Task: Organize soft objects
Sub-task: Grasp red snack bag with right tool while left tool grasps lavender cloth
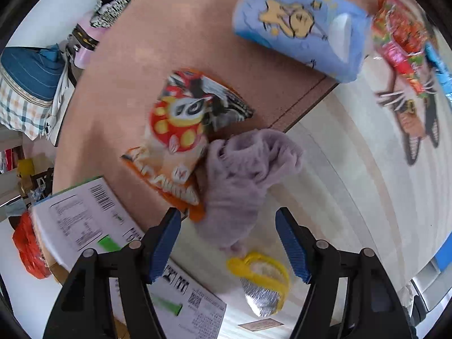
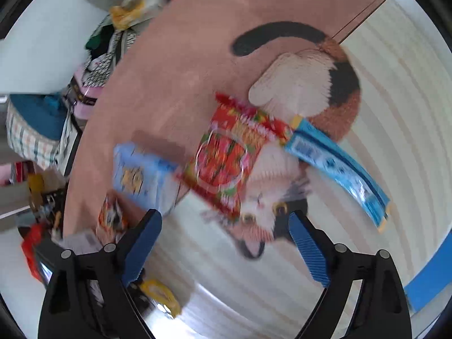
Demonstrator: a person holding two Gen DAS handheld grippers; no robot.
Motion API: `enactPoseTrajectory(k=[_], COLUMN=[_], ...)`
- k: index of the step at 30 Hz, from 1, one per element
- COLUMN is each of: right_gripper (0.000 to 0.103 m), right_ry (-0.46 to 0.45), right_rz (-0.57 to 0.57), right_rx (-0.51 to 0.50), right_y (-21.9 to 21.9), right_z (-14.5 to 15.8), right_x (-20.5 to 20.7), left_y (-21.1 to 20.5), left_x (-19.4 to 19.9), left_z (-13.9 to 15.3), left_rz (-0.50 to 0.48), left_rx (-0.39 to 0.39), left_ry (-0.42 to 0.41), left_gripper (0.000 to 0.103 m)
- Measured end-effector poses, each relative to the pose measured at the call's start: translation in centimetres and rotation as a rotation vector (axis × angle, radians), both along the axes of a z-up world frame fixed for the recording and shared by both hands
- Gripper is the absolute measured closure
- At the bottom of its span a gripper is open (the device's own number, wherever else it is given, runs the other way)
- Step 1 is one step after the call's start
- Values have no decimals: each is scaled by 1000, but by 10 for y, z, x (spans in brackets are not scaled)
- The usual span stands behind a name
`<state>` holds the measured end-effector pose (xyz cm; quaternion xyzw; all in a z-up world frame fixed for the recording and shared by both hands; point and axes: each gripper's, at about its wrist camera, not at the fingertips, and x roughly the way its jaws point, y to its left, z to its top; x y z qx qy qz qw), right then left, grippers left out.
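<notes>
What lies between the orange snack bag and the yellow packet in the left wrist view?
The crumpled lilac cloth lies there, in the left wrist view: its upper edge meets the orange snack bag and its lower tip reaches the yellow packet.

The crumpled cloth [image 1: 248, 178] is the landmark. A snack bag [image 1: 183, 141] touches its left side. A tissue pack [image 1: 299, 25] lies well beyond it, a small pouch [image 1: 261, 282] just before it, a printed box [image 1: 84, 220] to its lower left.
</notes>
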<state>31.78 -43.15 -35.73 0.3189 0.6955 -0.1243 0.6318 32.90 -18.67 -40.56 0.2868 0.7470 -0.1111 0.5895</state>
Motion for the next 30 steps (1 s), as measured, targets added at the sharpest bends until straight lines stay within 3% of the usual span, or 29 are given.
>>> enactPoseTrajectory(k=[2, 4, 9, 11, 13, 15, 19, 23, 25, 27, 28, 30], right_gripper=[11, 15, 36, 40, 46, 48, 49, 39, 38, 38, 39, 47], right_ry=[19, 36, 135, 129, 144, 180, 238, 225, 213, 219, 219, 216], right_rz=[-16, -24, 11, 61, 175, 333, 522, 503, 472, 437, 428, 416], right_rx=[14, 11, -8, -22, -48, -63, -91, -118, -126, -113, -109, -121], right_y=[-4, -4, 1, 6, 19, 37, 58, 61, 57, 57, 53, 53], right_z=[-18, -32, -72, -74, -73, -74, -77, -77, -79, -85, -88, -91], right_x=[15, 26, 47, 45, 42, 32, 5, -6, -9, -10, -9, -5], left_y=[2, 9, 48, 58, 59, 55, 34, 8, -1, -9, -10, -1], left_x=[3, 7, 19, 17, 12, 8, 0, -11, -15, -20, -22, -28], left_z=[-7, -10, -8, -10, -11, -12, -14, -22, -25, -25, -24, -24], left_rz=[31, 125, 494, 575, 572, 509, 385, 267, 241, 251, 272, 339], left_rx=[14, -4, -175, -225, -238, -209, -178, -130, -128, -124, -139, -173], left_ry=[2, 14, 114, 152, 156, 138, 110, 105, 113, 118, 127, 146], left_gripper=[37, 52, 54, 53, 53, 52, 51, 51, 51, 52, 62, 67])
